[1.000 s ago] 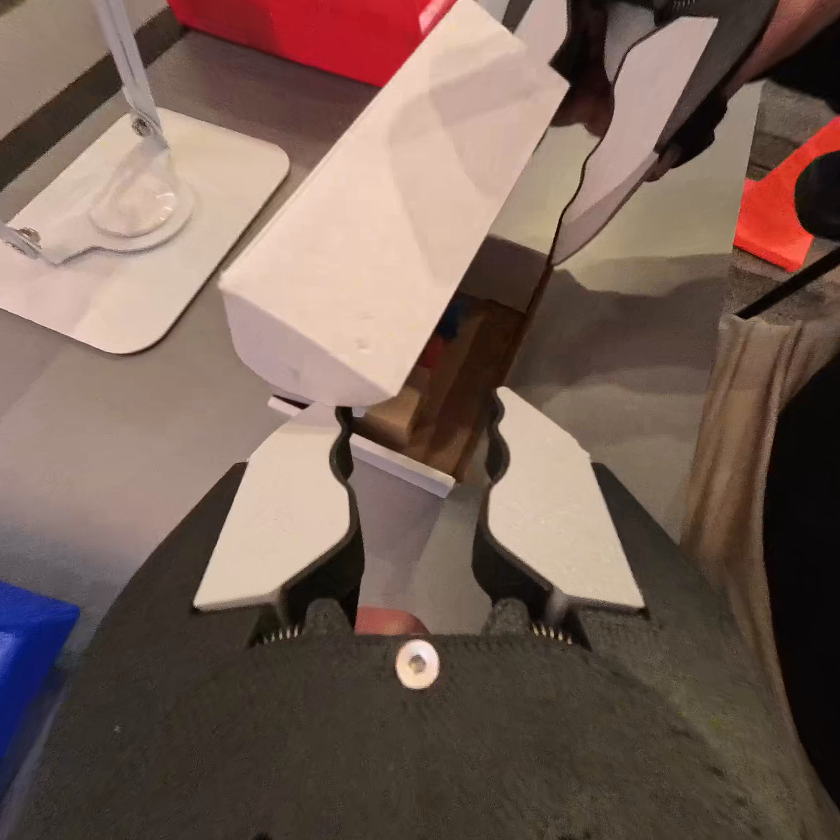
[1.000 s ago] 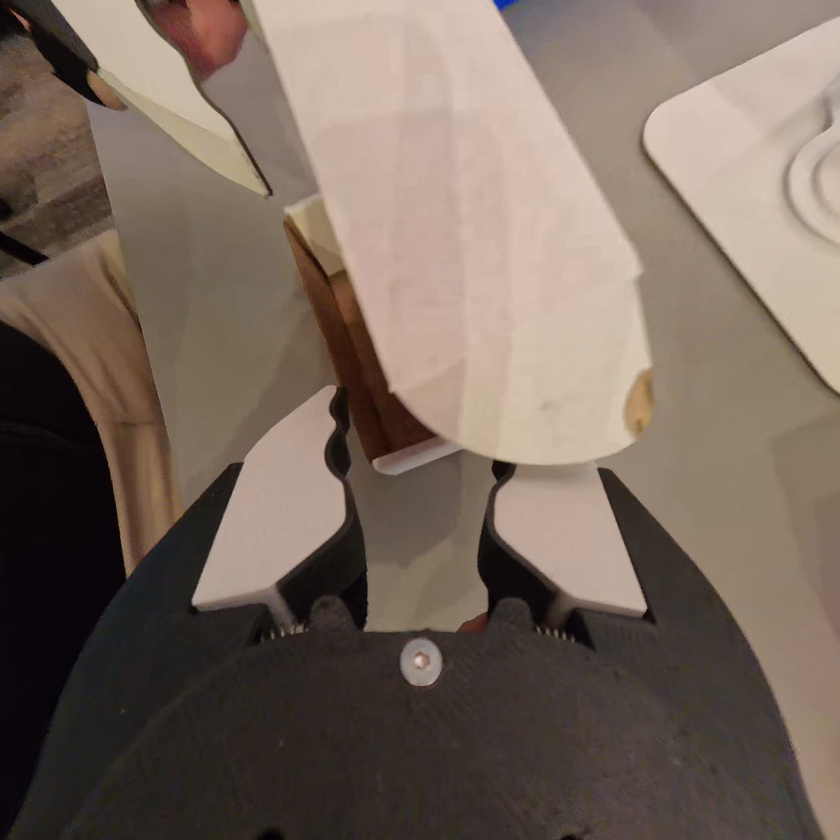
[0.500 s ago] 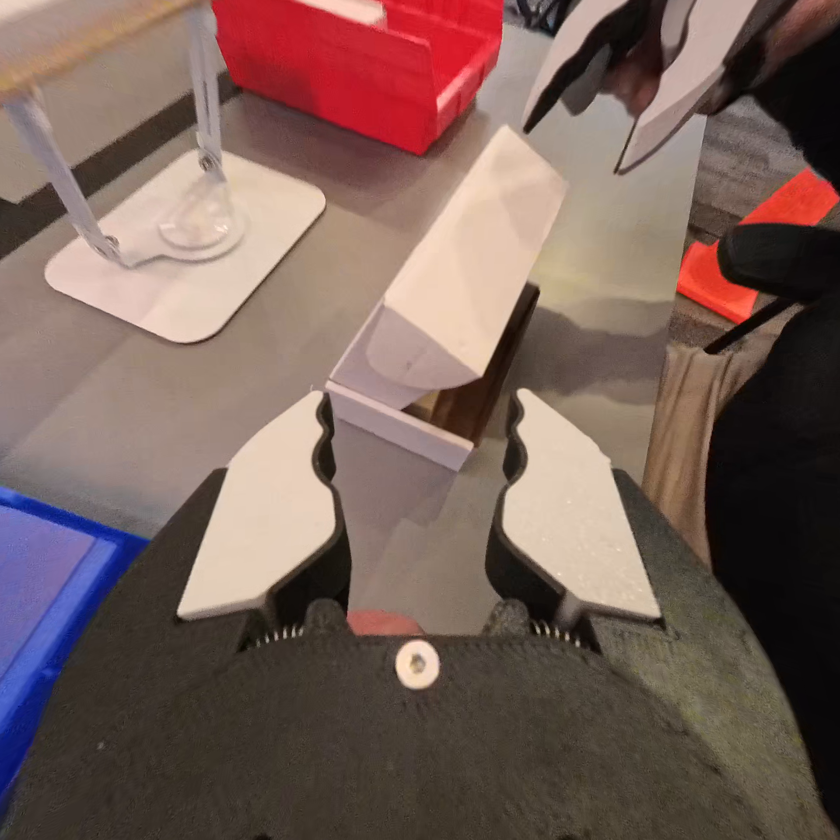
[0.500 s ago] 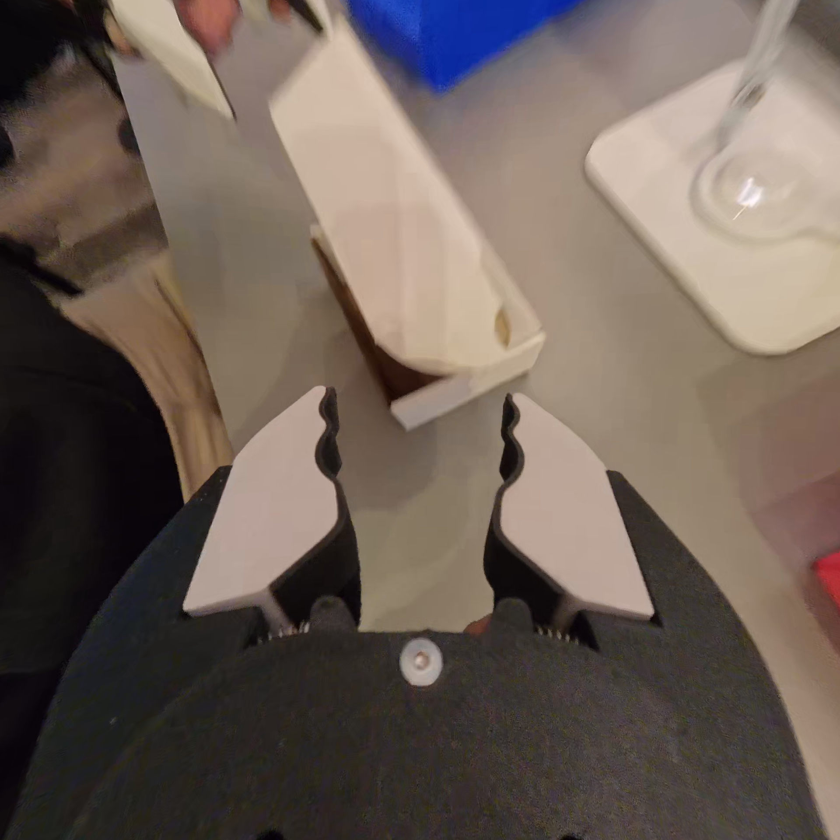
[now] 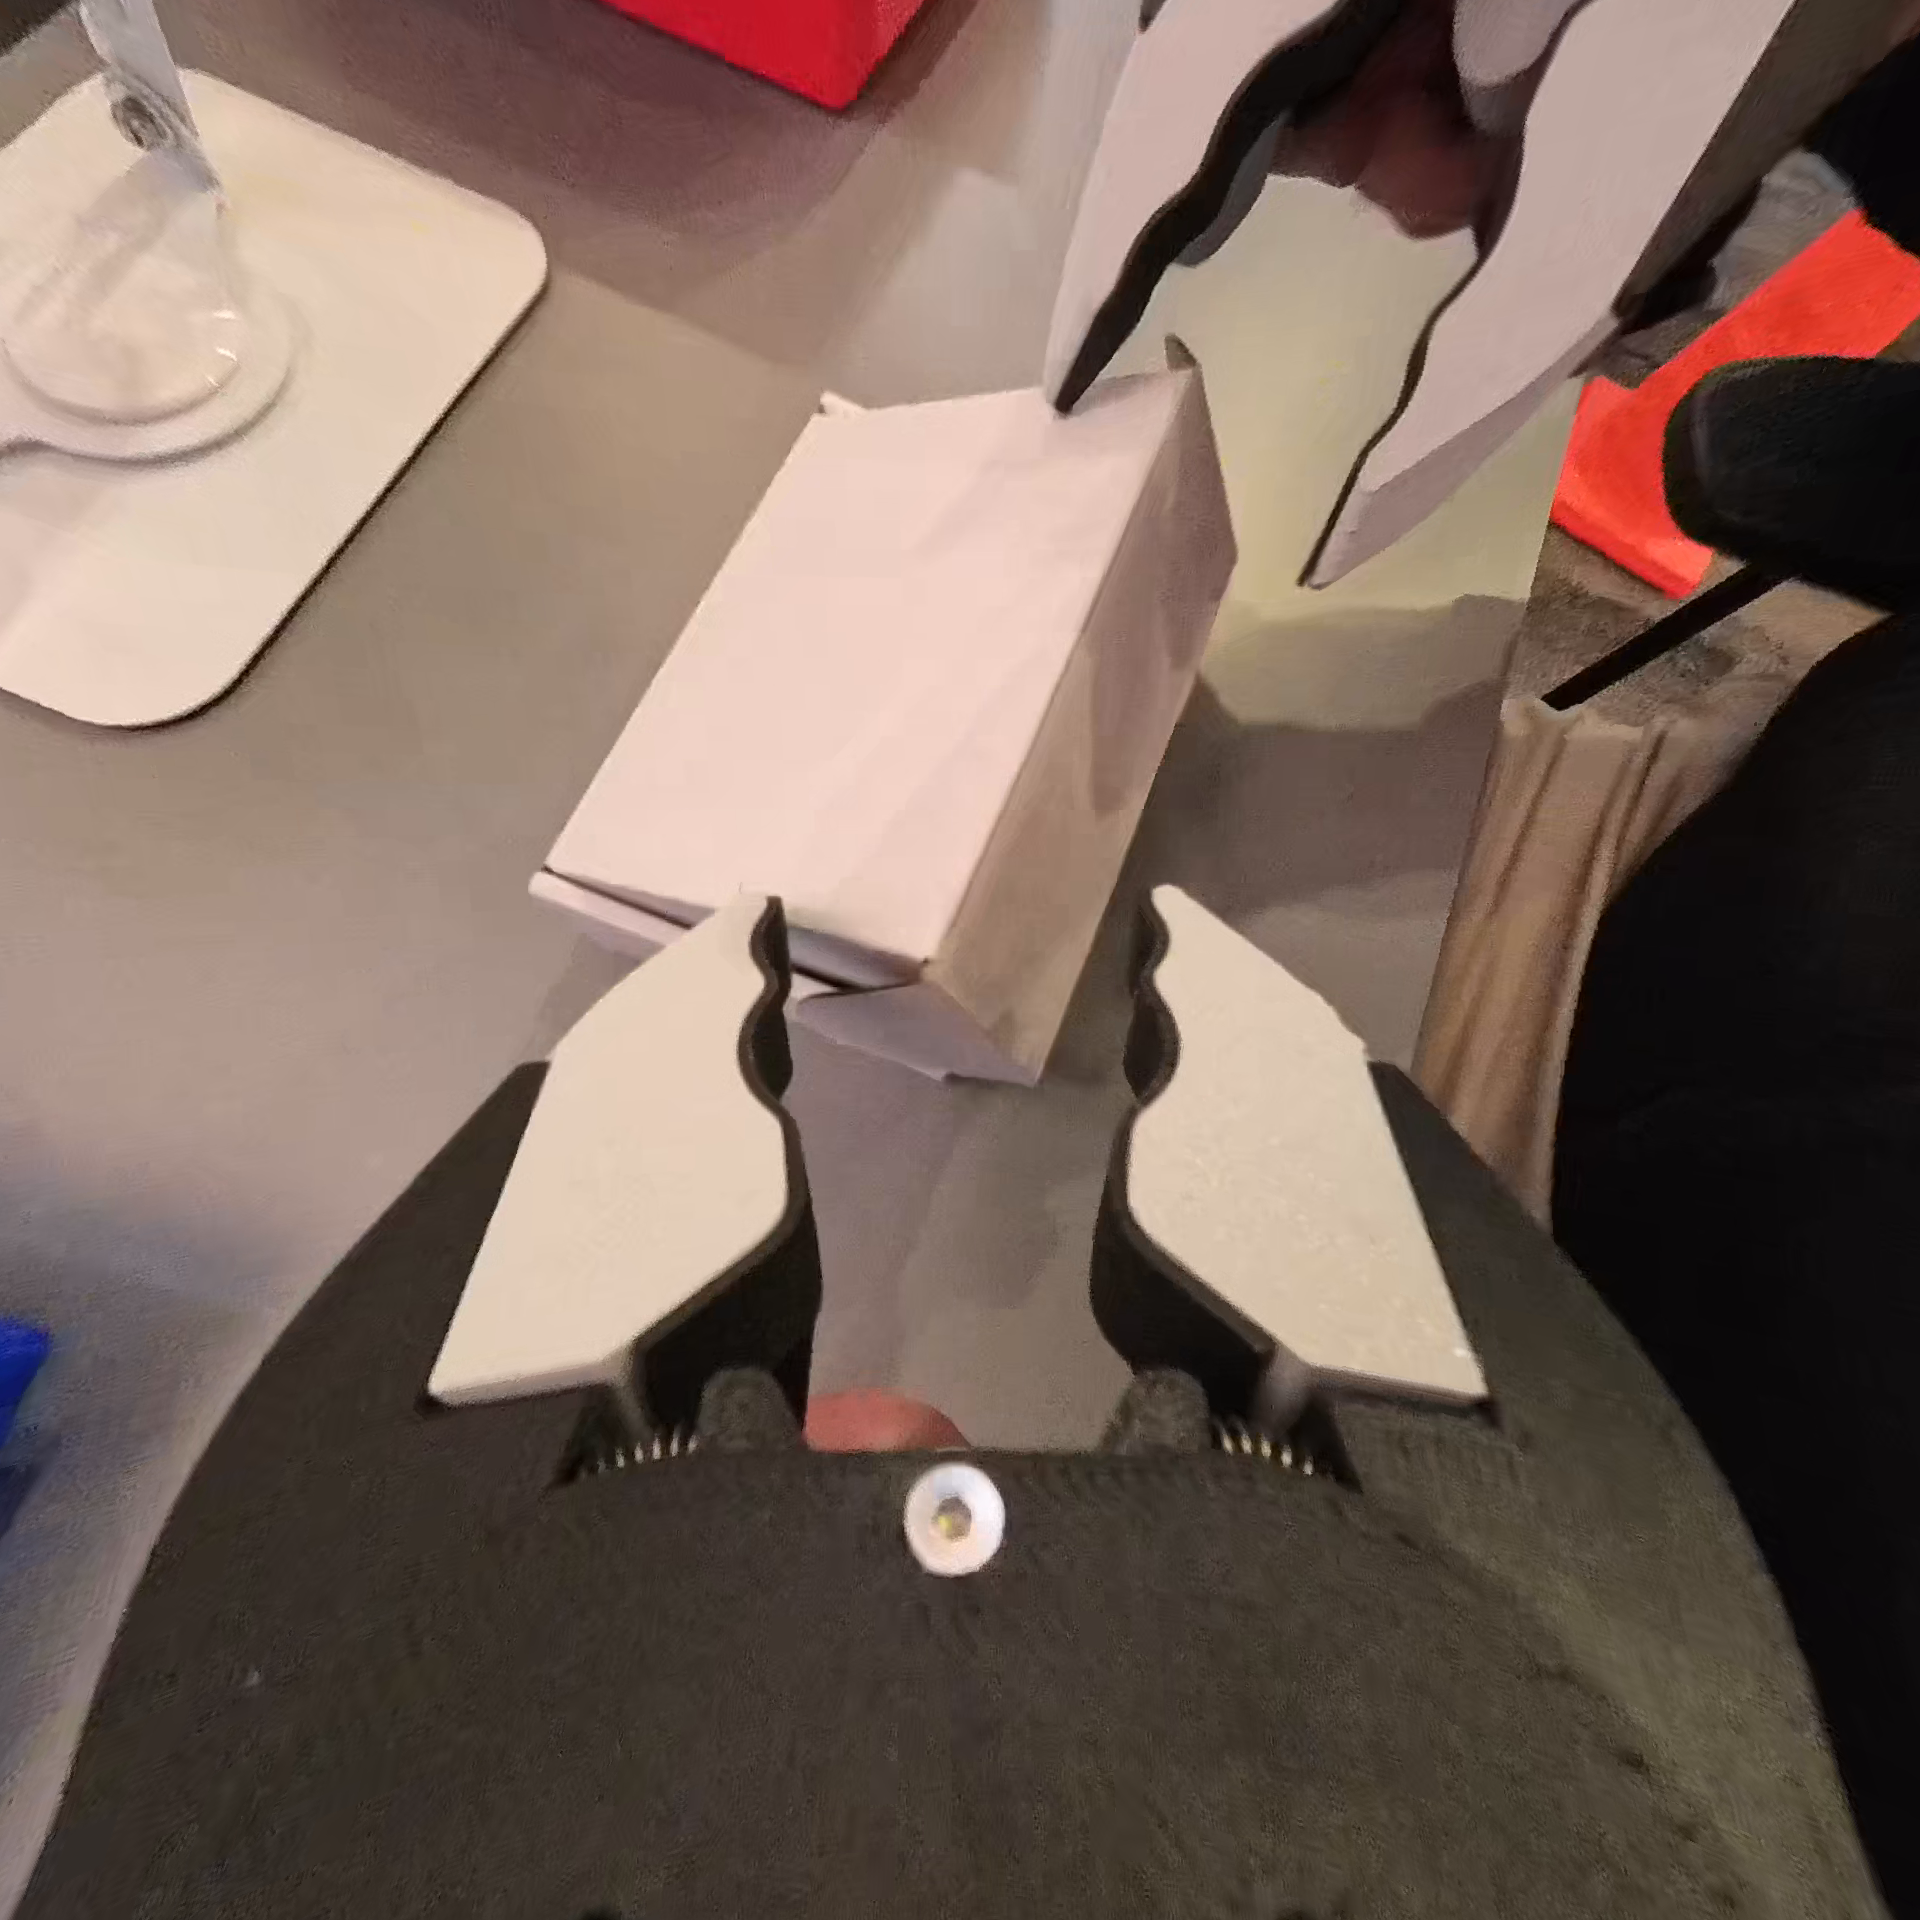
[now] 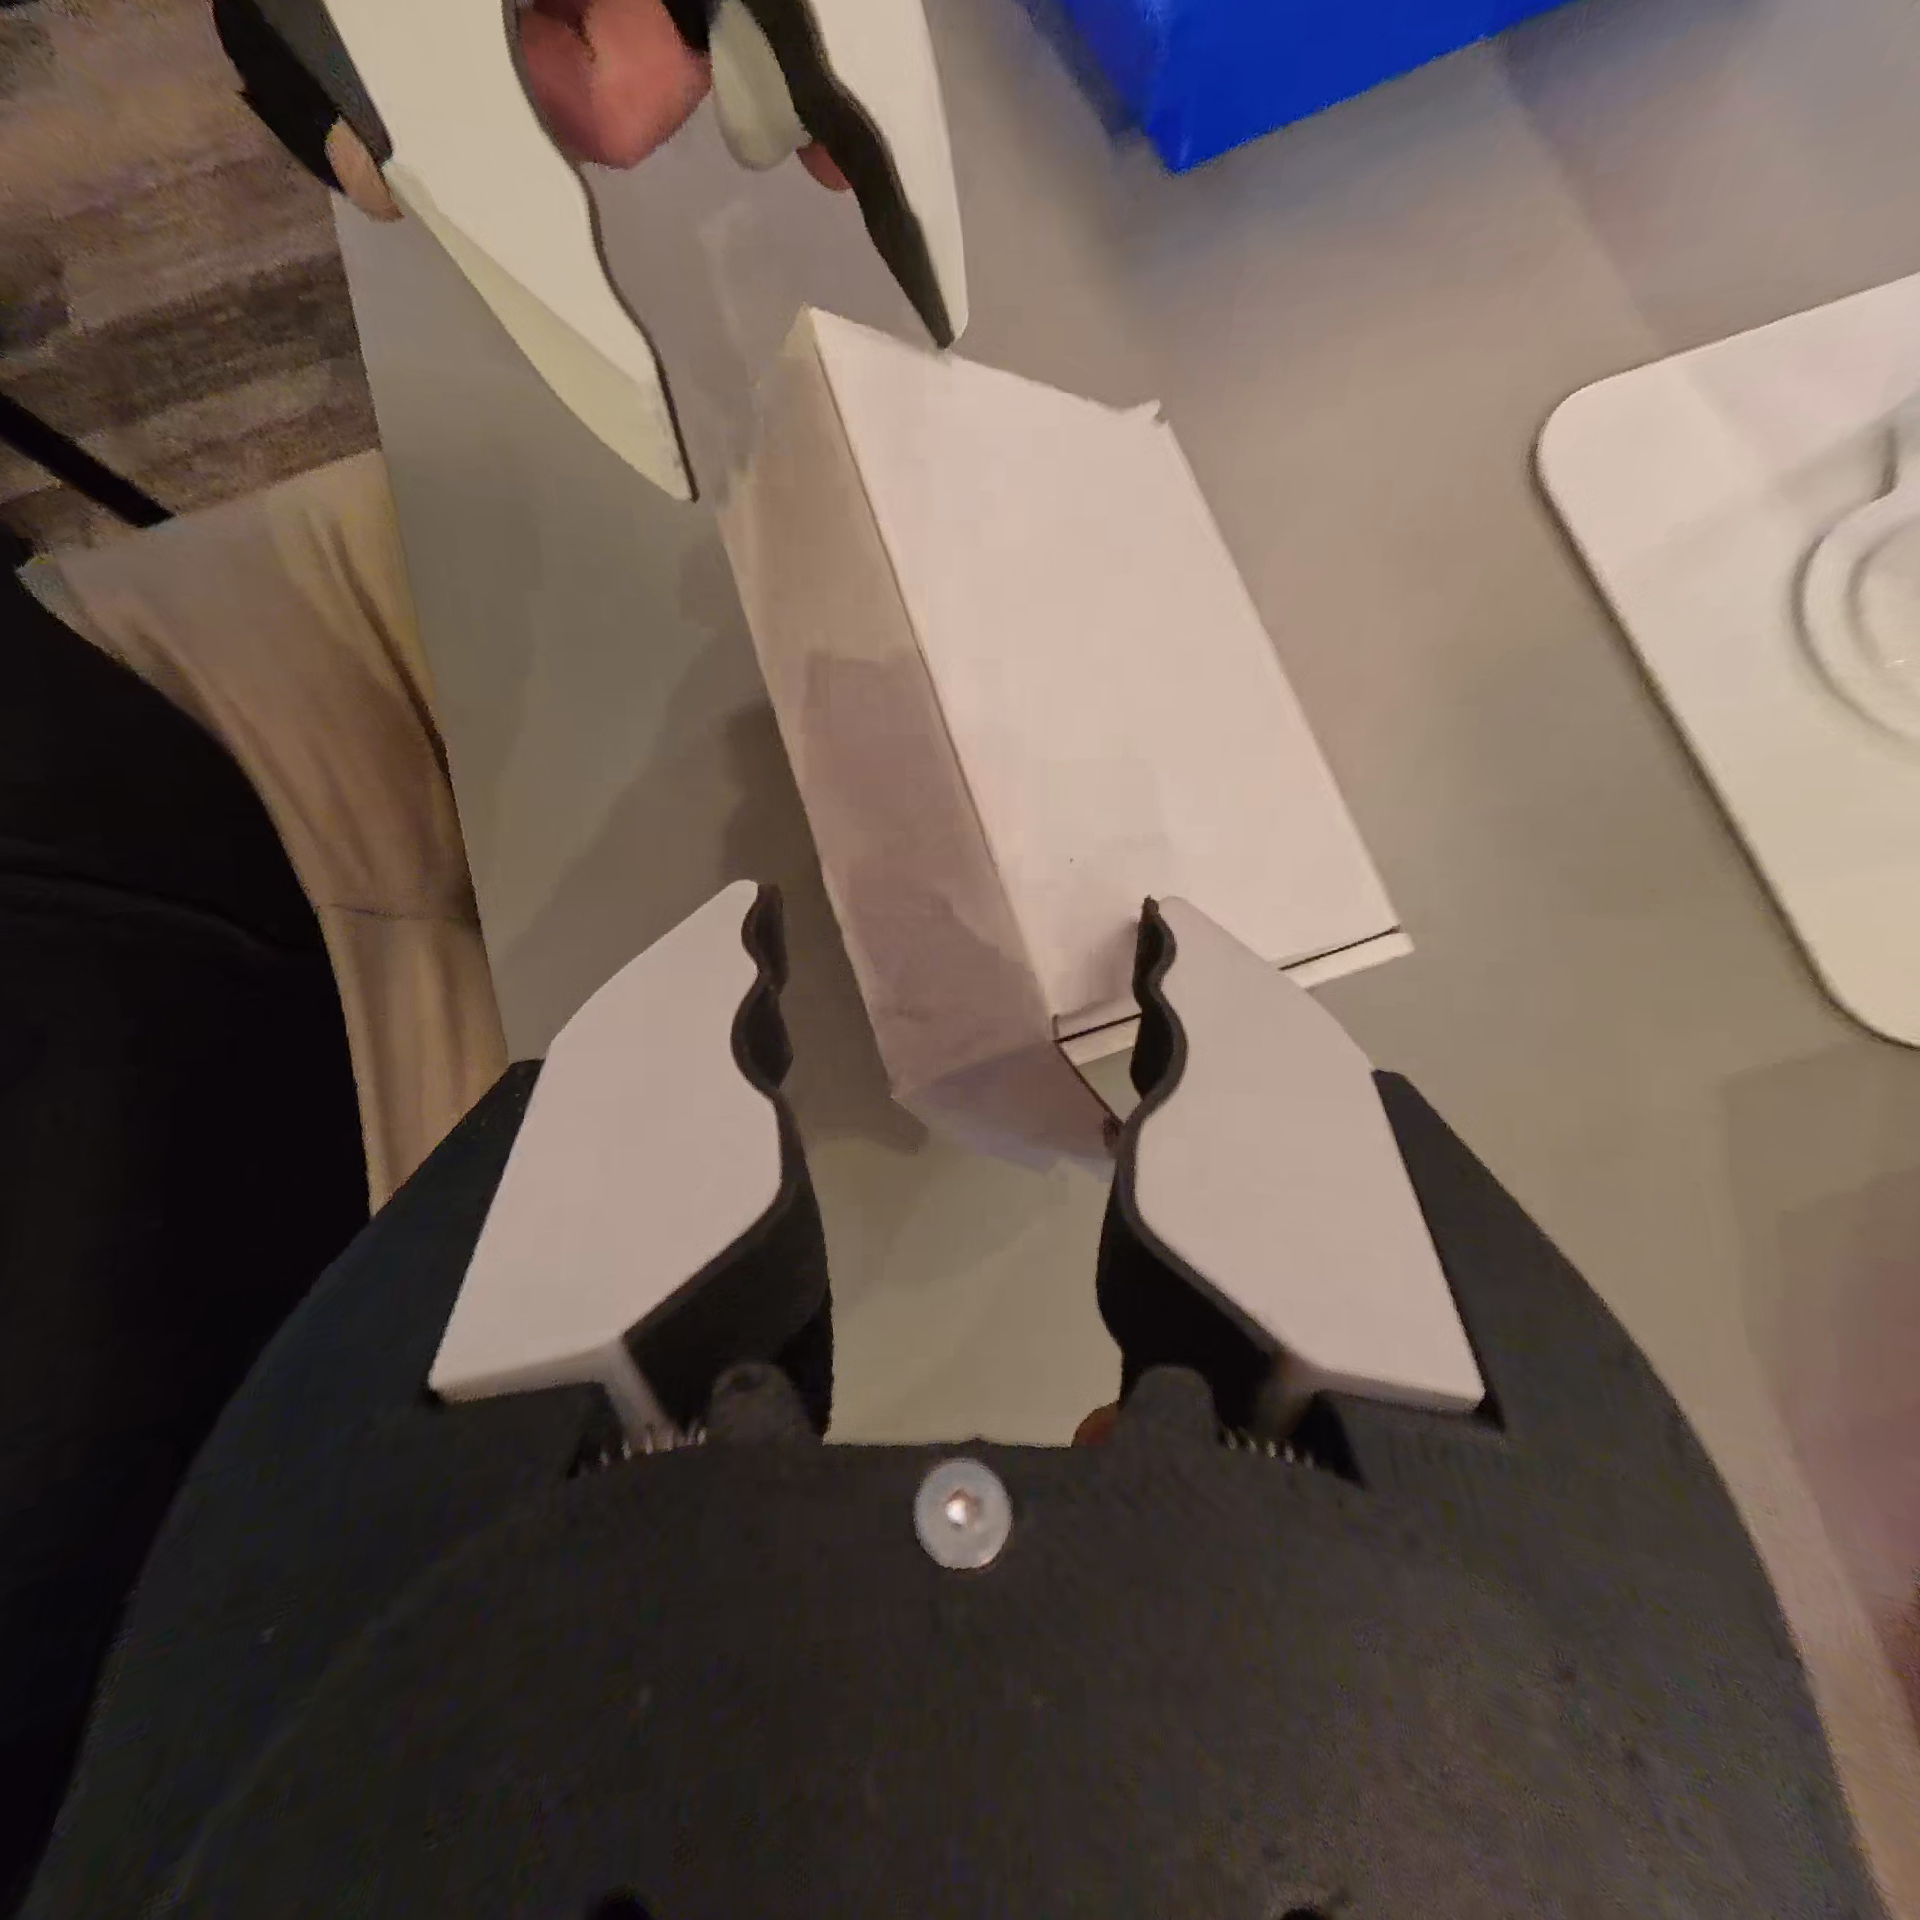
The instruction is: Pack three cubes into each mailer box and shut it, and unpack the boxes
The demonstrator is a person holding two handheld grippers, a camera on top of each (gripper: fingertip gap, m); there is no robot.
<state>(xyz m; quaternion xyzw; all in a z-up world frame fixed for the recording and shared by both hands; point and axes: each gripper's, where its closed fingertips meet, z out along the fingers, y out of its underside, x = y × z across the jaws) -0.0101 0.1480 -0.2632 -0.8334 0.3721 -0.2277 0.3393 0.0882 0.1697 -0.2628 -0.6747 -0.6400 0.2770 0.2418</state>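
Note:
A white mailer box (image 5: 883, 665) lies on the grey table, also in the right wrist view (image 6: 1060, 665). Its lid is down over the body. The lid's front flap (image 6: 904, 883) hangs outside the wall that faces the person. The cubes are hidden. My left gripper (image 5: 961, 935) is open and empty over the box's near end. My right gripper (image 6: 956, 925) is open and empty over the opposite end. Each shows in the other's view, the right one (image 5: 1190, 488) and the left one (image 6: 808, 410), with one fingertip on a lid corner.
A white stand base (image 5: 208, 416) lies beyond the box, also in the right wrist view (image 6: 1766, 623). A red bin (image 5: 790, 42) and a blue bin (image 6: 1299, 62) stand at the two ends. The person's clothing (image 5: 1714, 1039) is at the table edge.
The lid, raised a second ago with the brown inside showing, has come down onto the box. Both grippers pulled back and up, then came down over the box's two ends.

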